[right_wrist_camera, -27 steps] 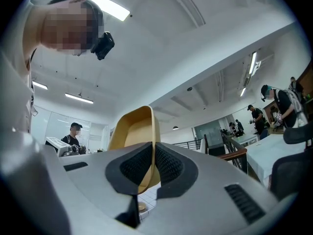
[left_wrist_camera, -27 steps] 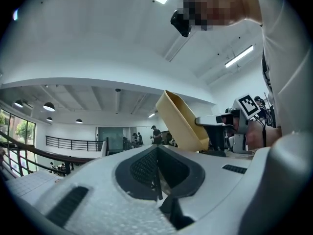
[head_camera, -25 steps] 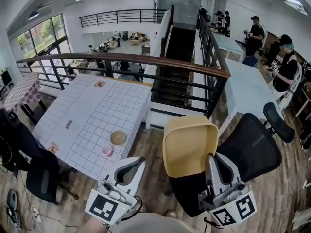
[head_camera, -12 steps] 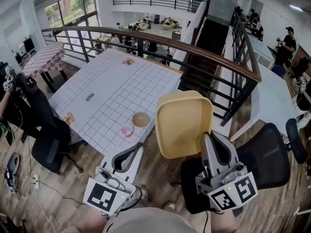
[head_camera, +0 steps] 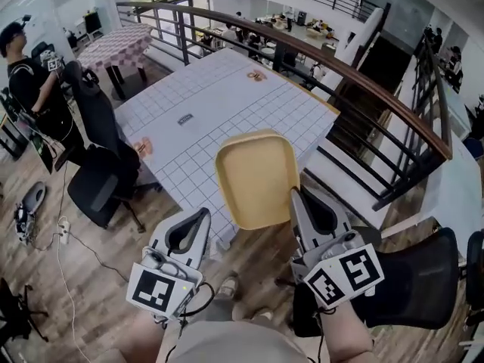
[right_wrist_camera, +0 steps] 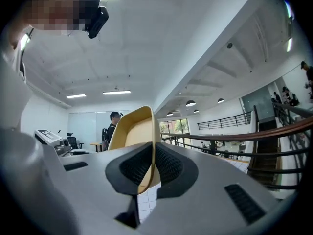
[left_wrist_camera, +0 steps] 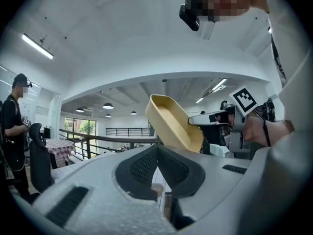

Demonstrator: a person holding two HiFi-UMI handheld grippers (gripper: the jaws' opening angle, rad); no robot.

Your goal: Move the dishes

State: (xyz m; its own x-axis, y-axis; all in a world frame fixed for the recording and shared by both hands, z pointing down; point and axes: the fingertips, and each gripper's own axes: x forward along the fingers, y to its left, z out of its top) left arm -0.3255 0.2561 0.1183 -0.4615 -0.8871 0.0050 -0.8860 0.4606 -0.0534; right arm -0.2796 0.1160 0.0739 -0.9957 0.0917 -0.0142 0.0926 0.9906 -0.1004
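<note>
A yellow rectangular tray [head_camera: 257, 176] stands tilted on edge over the near corner of the white gridded table [head_camera: 227, 100]. My right gripper [head_camera: 304, 197] is shut on the tray's lower right rim. In the right gripper view the rim [right_wrist_camera: 146, 131] runs between the pads of this gripper [right_wrist_camera: 152, 153]. My left gripper [head_camera: 195, 224] hangs to the left of the tray, apart from it, shut with nothing in it. In the left gripper view its pads [left_wrist_camera: 157, 153] meet, and the tray [left_wrist_camera: 173, 124] rises behind them. The tray hides the table's near corner.
Small items lie on the table: an orange one [head_camera: 255, 75] far, a dark one [head_camera: 185, 119] mid, an orange one [head_camera: 144, 147] at the left edge. Black chairs stand at left [head_camera: 98, 180] and lower right [head_camera: 412, 286]. A railing [head_camera: 363, 82] and stairwell run behind. A person [head_camera: 30, 89] stands far left.
Both grippers and the tray have swung left and come over the table's near corner. The bowl and pink cup seen earlier are now hidden behind the tray.
</note>
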